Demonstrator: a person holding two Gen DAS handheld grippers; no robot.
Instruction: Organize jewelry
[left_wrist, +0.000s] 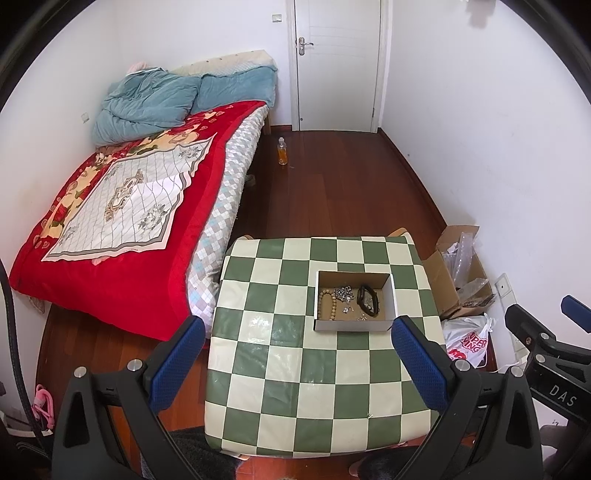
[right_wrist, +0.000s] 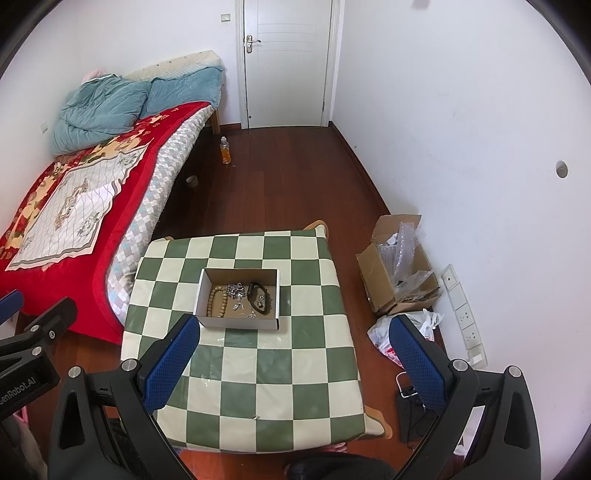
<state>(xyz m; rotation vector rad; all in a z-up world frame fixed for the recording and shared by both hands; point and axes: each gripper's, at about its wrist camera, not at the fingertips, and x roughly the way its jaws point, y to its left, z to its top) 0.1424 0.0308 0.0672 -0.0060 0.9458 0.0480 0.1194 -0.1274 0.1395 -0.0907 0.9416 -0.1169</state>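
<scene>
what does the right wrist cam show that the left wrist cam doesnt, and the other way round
Only the right wrist view shows the round wall hole, the tape roll by the bed, and most of the wall socket strip. Only the left wrist view shows the pink item on the floor at far left. Both show the checkered table, the open box holding a bead bracelet, silver pieces and a black band, the bottle, the door, and open tongs on each side: left, right.
</scene>
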